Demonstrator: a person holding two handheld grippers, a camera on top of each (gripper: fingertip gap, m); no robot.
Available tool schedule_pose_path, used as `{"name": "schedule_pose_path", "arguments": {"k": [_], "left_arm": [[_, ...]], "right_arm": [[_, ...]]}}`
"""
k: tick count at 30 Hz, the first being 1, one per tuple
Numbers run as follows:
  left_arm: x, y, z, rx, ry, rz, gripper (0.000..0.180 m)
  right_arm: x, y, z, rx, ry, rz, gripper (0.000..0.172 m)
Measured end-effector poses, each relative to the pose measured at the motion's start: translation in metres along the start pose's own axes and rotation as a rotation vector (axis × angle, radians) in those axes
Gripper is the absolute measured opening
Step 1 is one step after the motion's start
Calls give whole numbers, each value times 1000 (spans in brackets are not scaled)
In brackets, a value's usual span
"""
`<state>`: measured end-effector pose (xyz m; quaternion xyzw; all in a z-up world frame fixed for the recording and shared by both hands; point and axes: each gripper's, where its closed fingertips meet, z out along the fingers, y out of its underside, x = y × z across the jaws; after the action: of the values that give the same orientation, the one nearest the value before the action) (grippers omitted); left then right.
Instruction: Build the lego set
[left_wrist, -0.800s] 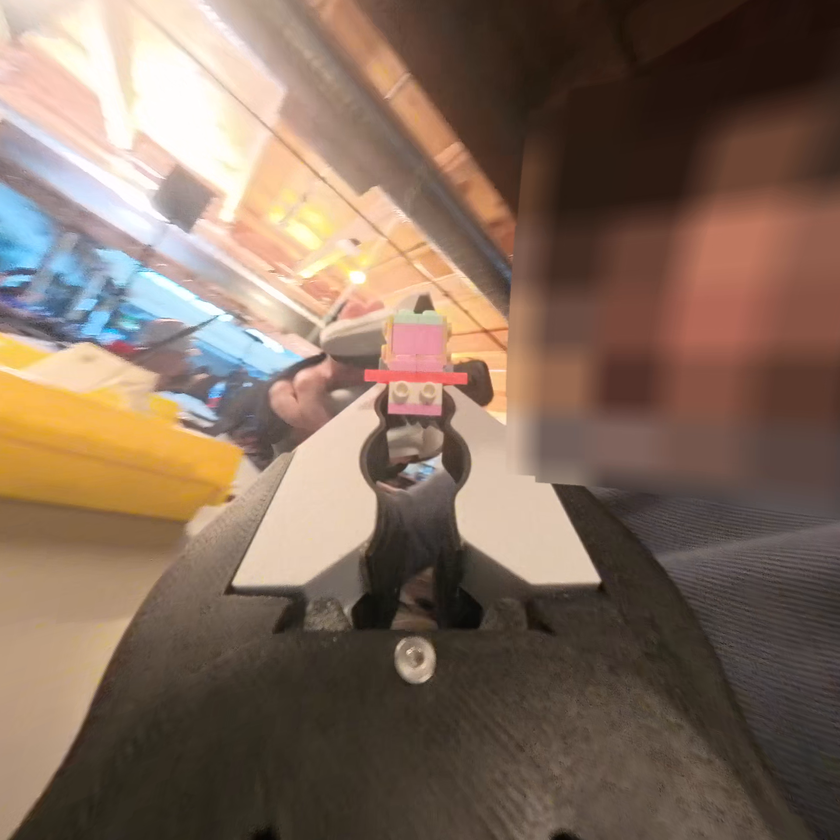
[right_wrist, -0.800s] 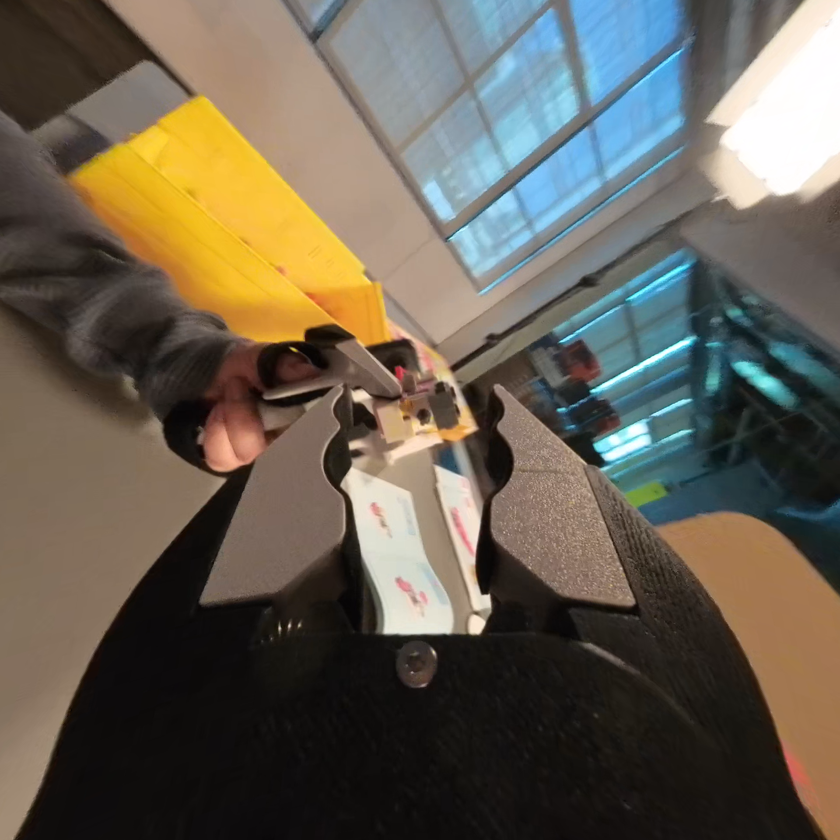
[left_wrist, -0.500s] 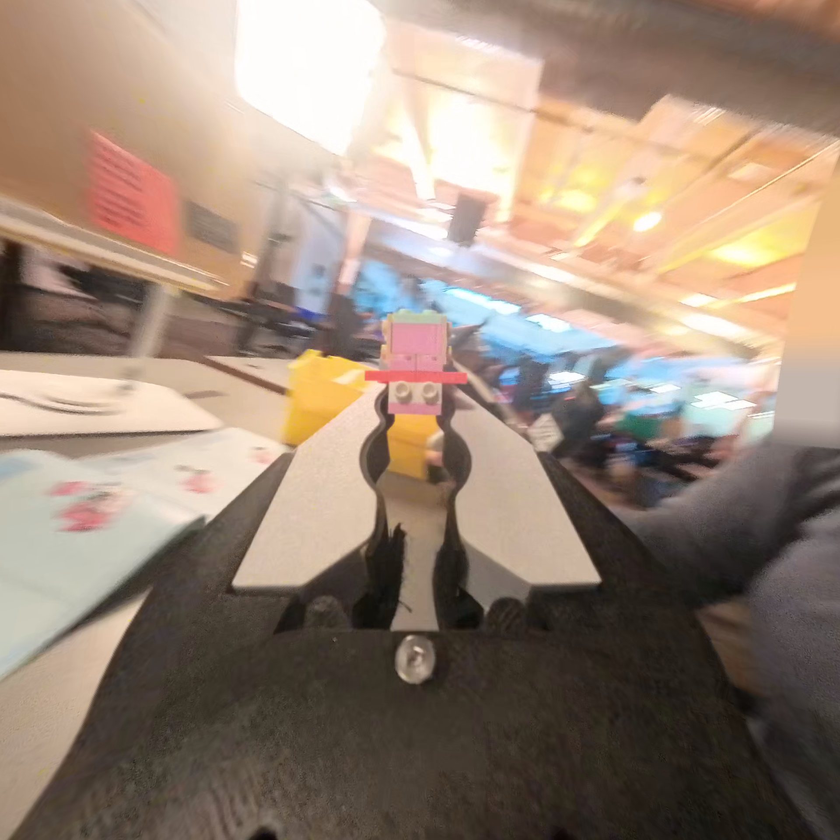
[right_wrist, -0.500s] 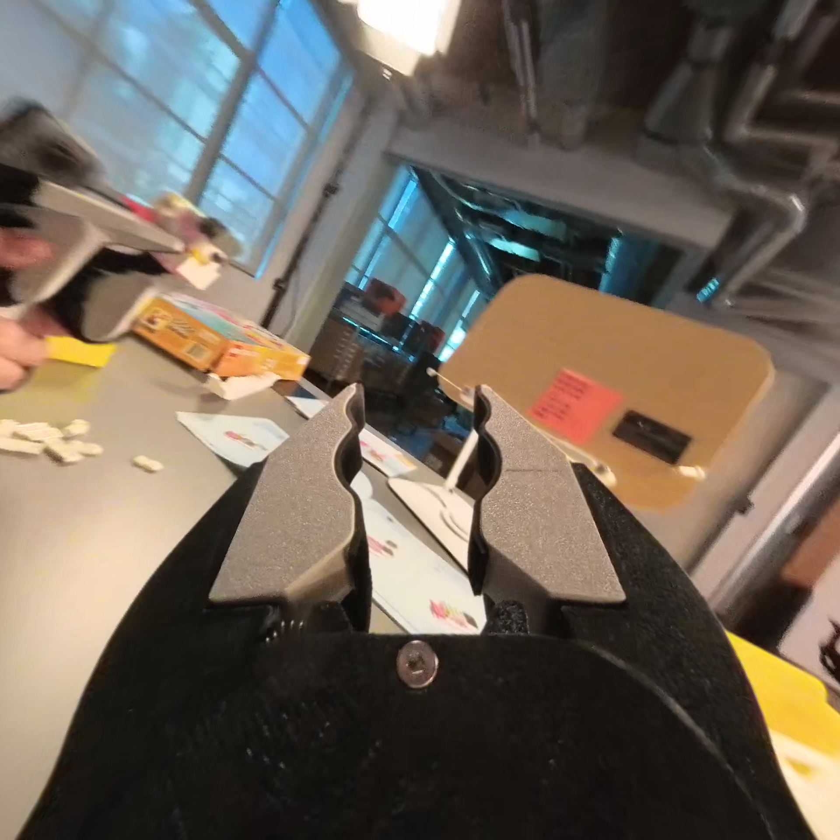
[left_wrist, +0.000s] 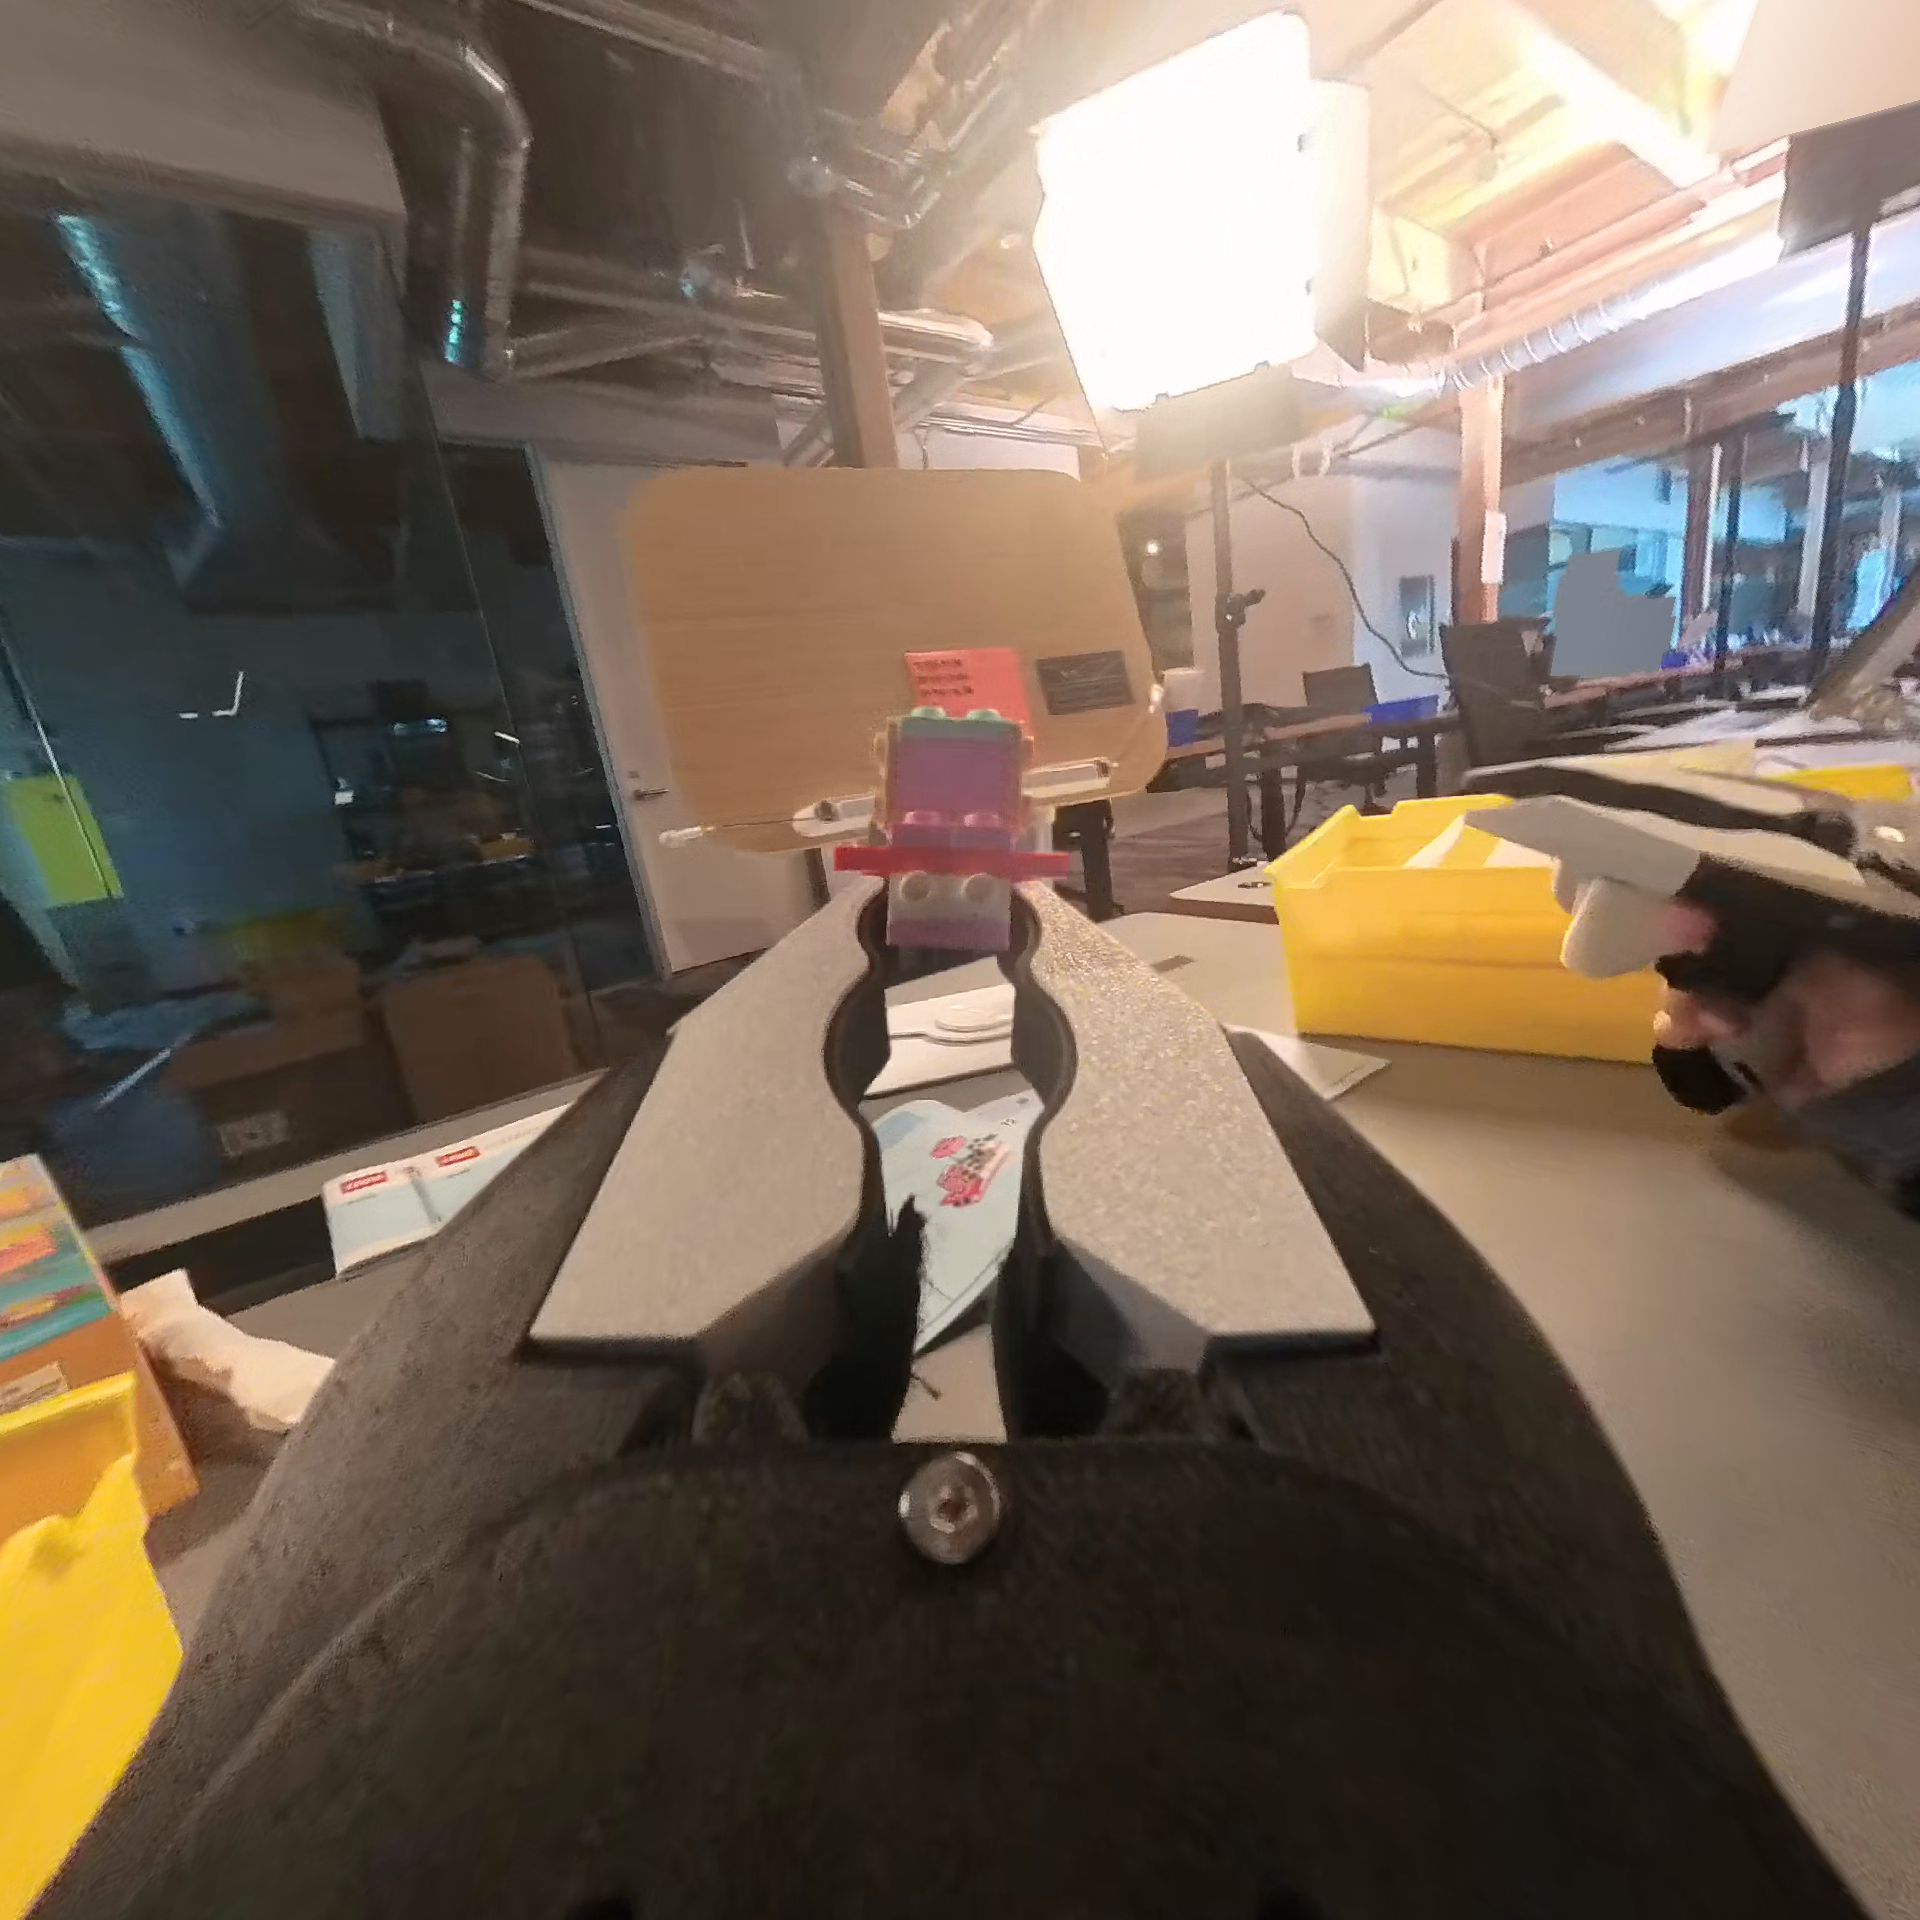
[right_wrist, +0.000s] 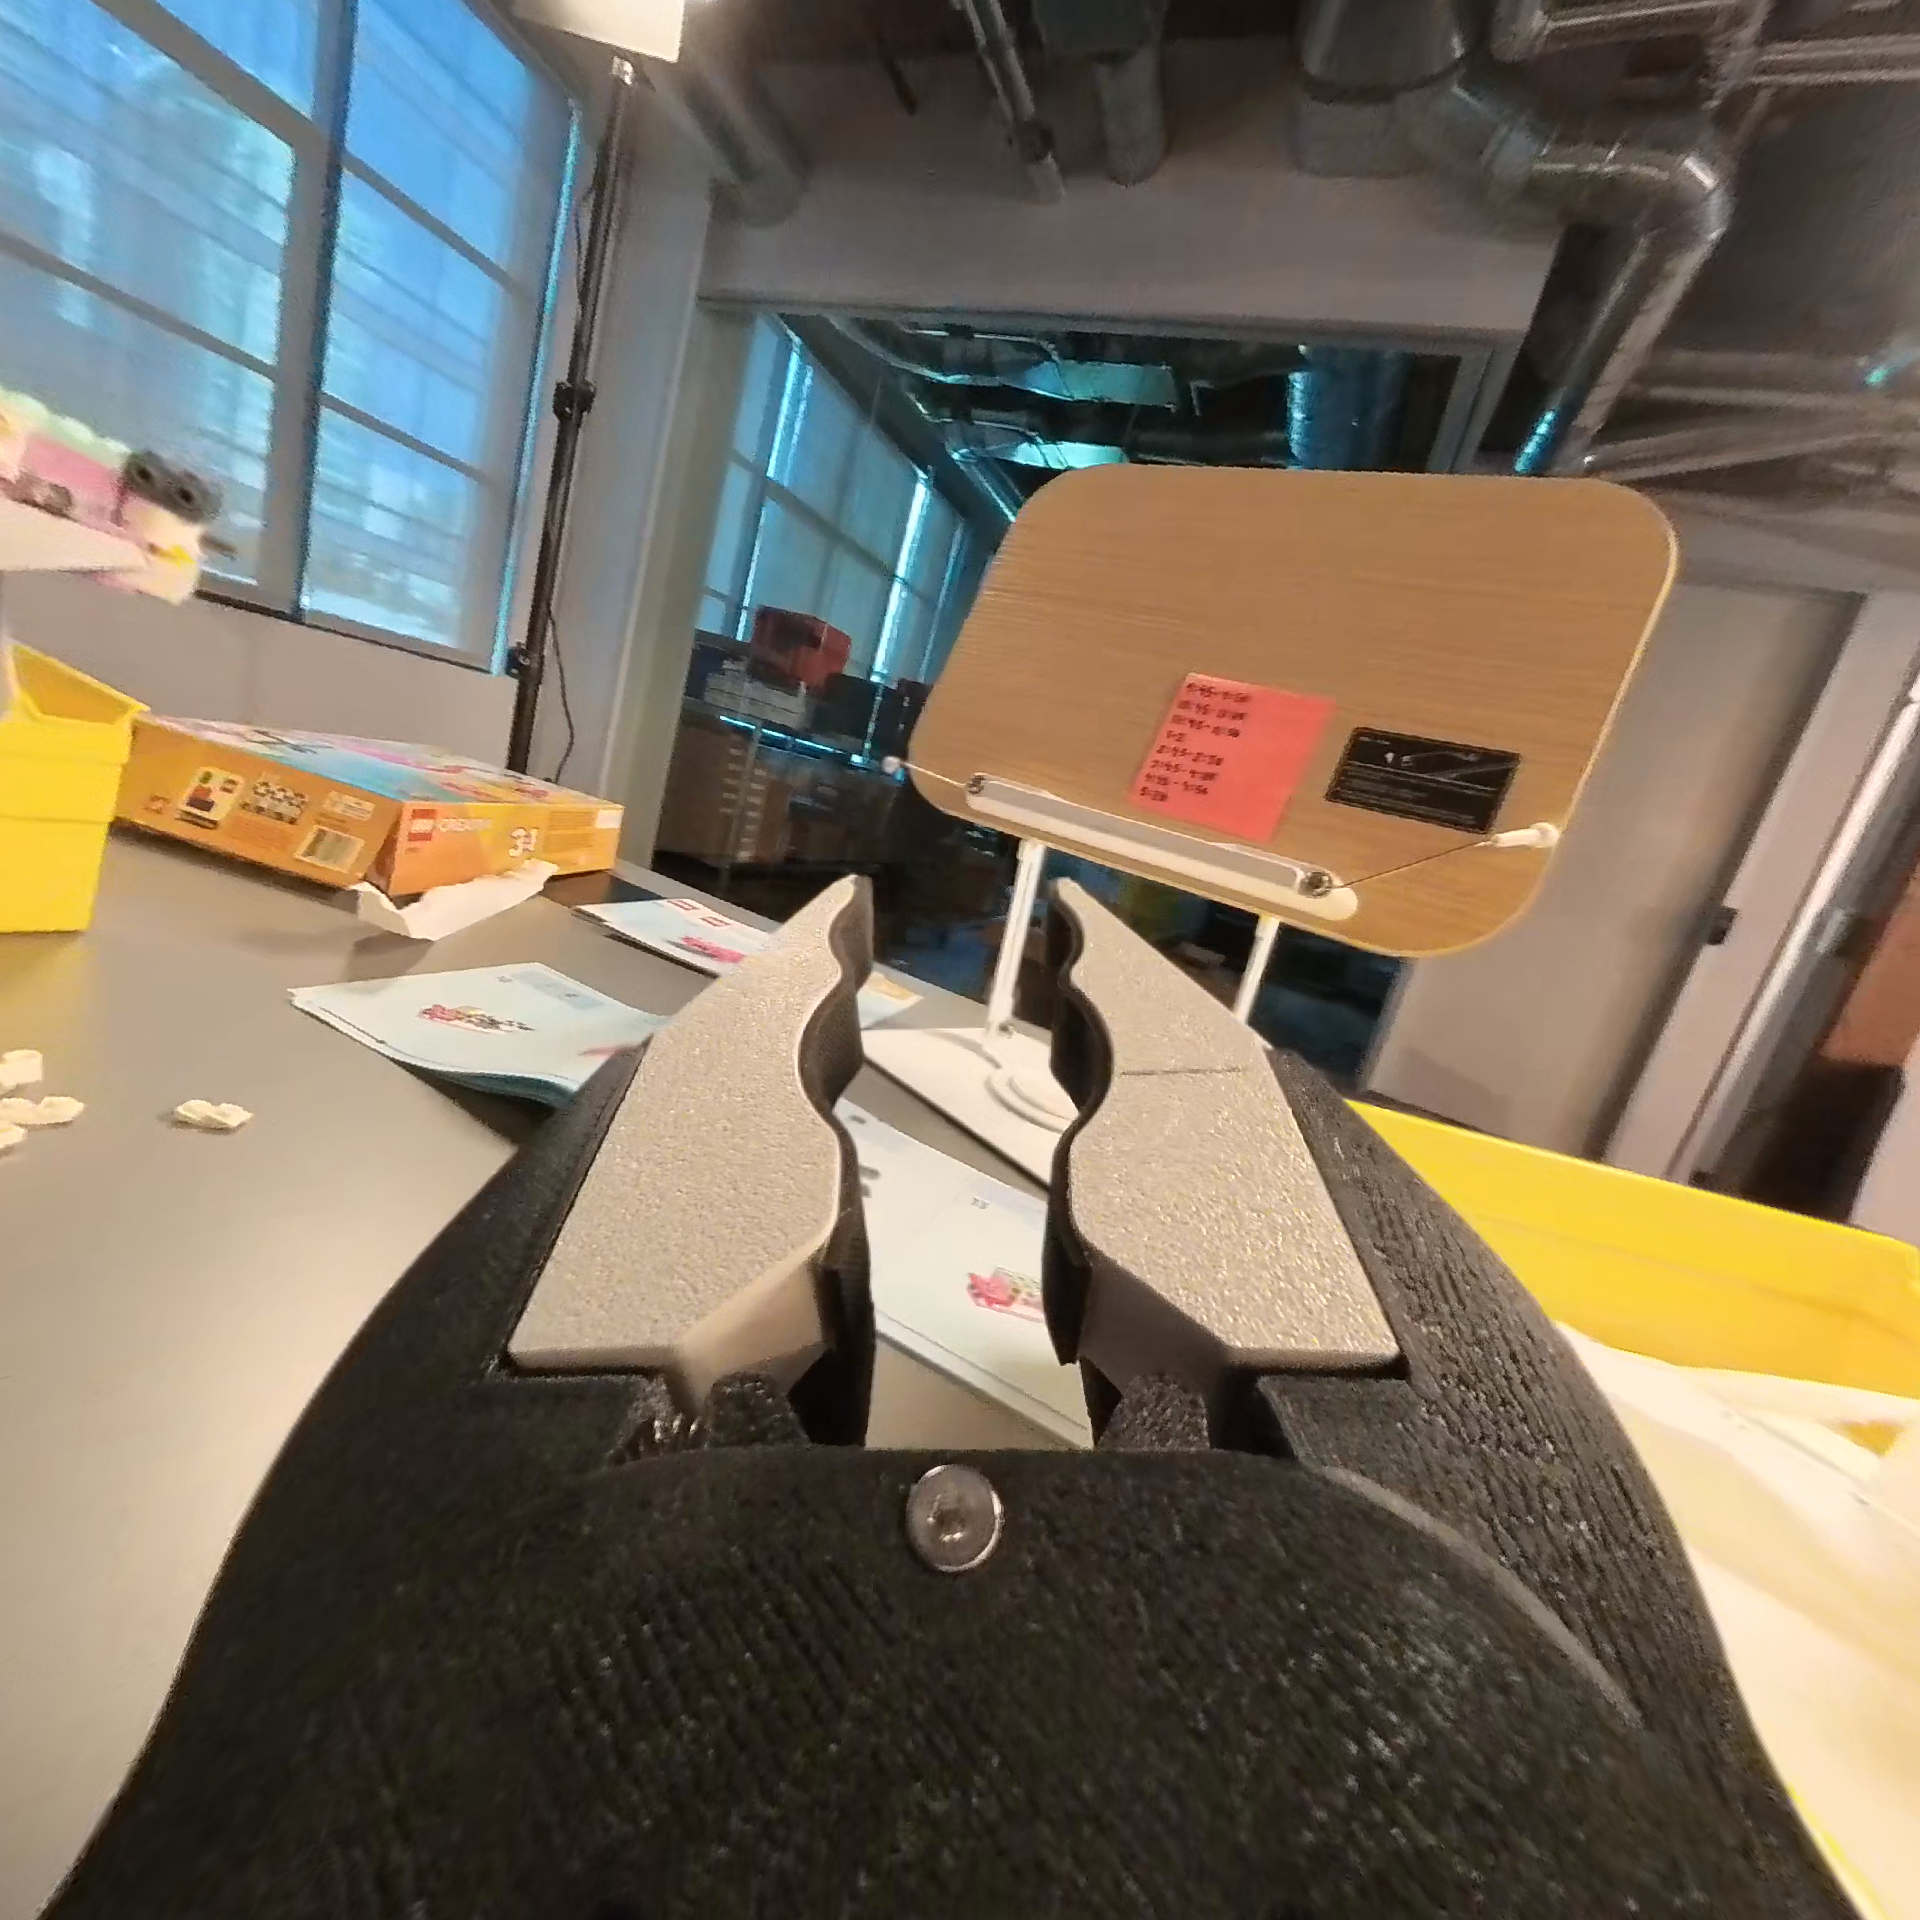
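L gripper (left_wrist: 951, 914) has its jaws clenched on a small toy-brick build (left_wrist: 951, 831): purple/pink bricks, a flat red plate through the middle, a pale brick w/ two studs under it, green studs on top. Both fingertips press the lowest purple brick, so the build stands upright past the tips, held up off the grey surface (left_wrist: 1558, 1195).

L wrist view, left to right: yellow bin (left_wrist: 62, 1558) at the near left edge, orange toy box (left_wrist: 52, 1278) w/ crumpled white paper (left_wrist: 229, 1351) beside it, light-blue instruction booklets (left_wrist: 416, 1205) flat on the surface, a wooden book stand (left_wrist: 883, 644) w/ a red sticky note behind the build, another yellow bin (left_wrist: 1434, 935) further right, then the R gripper (left_wrist: 1621, 894) in a person's hand (left_wrist: 1818, 1029) at the far right edge.

R wrist view, left to right: brick build visible blurred at top left, yellow bin (right_wrist: 52, 790), loose white bricks (right_wrist: 208, 1114) scattered on the surface, orange box (right_wrist: 364, 800), open booklet (right_wrist: 478, 1023). R gripper (right_wrist: 956, 925) jaws released, gap betw tips w/ nothing in it; they hang above a booklet page (right_wrist: 966, 1299), aimed toward the stand's white base (right_wrist: 966, 1060). Yellow bin rim (right_wrist: 1662, 1247) just beside it on the right.
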<state>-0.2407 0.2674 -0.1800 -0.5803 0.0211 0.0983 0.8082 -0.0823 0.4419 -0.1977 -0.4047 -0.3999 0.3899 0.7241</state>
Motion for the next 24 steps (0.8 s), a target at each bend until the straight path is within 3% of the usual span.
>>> {"name": "schedule_pose_path", "arguments": {"k": [5, 7, 9, 11, 15, 24], "left_arm": [[33, 10, 5, -42, 119, 101, 16], [65, 16, 5, -56, 314, 64, 17], [109, 20, -4, -113, 644, -189, 17], [128, 24, -9, -182, 800, -382, 16], [143, 36, -15, -244, 878, -385, 16], [142, 36, -15, -254, 891, -448, 16]], "right_arm": [[-13, 11, 6, -70, -59, -21, 30], [-35, 13, 8, -84, -184, 5, 28], [-62, 8, 6, -75, -348, 98, 28], [-88, -2, -1, -63, -530, 245, 30], [-123, -23, -15, -65, -809, 524, 37], [-151, -29, -31, -130, -1014, 635, 35]]}}
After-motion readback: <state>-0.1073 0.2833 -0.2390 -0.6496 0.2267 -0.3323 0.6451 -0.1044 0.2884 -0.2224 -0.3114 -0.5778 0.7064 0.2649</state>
